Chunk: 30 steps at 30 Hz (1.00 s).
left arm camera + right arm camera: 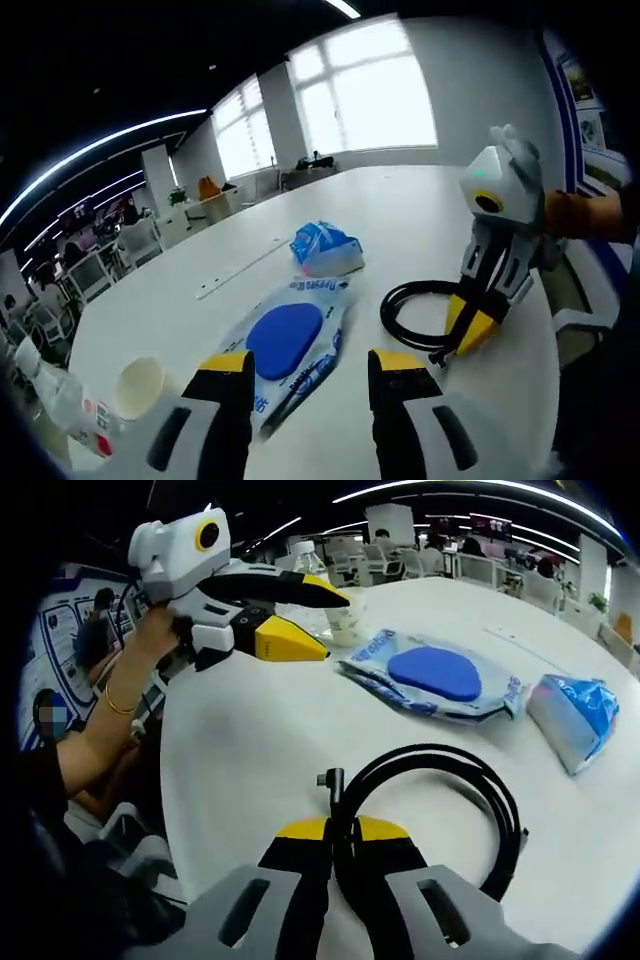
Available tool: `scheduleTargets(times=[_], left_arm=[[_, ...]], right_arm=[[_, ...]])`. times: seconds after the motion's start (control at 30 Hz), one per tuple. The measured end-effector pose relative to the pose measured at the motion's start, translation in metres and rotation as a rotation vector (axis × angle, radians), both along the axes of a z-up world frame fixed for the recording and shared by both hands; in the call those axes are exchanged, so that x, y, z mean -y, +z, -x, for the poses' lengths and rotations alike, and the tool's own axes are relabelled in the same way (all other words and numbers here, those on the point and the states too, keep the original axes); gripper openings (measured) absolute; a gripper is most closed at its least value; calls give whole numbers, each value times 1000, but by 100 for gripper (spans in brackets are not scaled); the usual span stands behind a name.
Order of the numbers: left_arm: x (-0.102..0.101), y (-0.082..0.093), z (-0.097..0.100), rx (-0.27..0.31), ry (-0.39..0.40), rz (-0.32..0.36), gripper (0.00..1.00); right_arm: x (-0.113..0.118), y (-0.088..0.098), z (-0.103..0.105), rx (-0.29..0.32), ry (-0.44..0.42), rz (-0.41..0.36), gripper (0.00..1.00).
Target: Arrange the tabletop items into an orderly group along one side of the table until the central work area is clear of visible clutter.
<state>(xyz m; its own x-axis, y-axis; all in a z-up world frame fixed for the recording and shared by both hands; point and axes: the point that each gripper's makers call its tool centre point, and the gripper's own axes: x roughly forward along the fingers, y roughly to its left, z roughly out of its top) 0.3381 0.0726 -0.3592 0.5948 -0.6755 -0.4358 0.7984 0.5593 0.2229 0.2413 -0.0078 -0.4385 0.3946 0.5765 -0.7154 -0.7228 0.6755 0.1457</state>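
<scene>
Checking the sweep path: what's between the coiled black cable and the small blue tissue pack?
Bare white tabletop. In the right gripper view nothing lies between the black cable and the blue tissue pack.

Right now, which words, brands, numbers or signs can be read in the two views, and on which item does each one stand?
Wet wipes pack: blue brand print above its blue lid, too blurred to spell.
Small blue packet: white marks, unreadable.
Plastic bottle: red label marks, too small to read.
Wall posters: text too small.
Black cable in the right gripper: no text visible.
</scene>
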Motion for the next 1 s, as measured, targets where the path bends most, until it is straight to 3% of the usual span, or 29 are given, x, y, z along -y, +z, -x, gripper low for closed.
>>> scheduleTargets(times=[0.5,0.73,0.9,1.0], left_arm=[[-2,0,1,5,-4,12,43],[-4,-5,1,0,-4,-5,43],[-3,-7,2,0,-7,-11,43],[-3,-7,2,4,-9,-16,42]], right_arm=[[-7,-15,11,-21,11,19,6],[-9,-15,10,-20,13,-26,8],[-15,-10,14,-18,25,-63,24],[-15,-7,13,21,41,-44,24]])
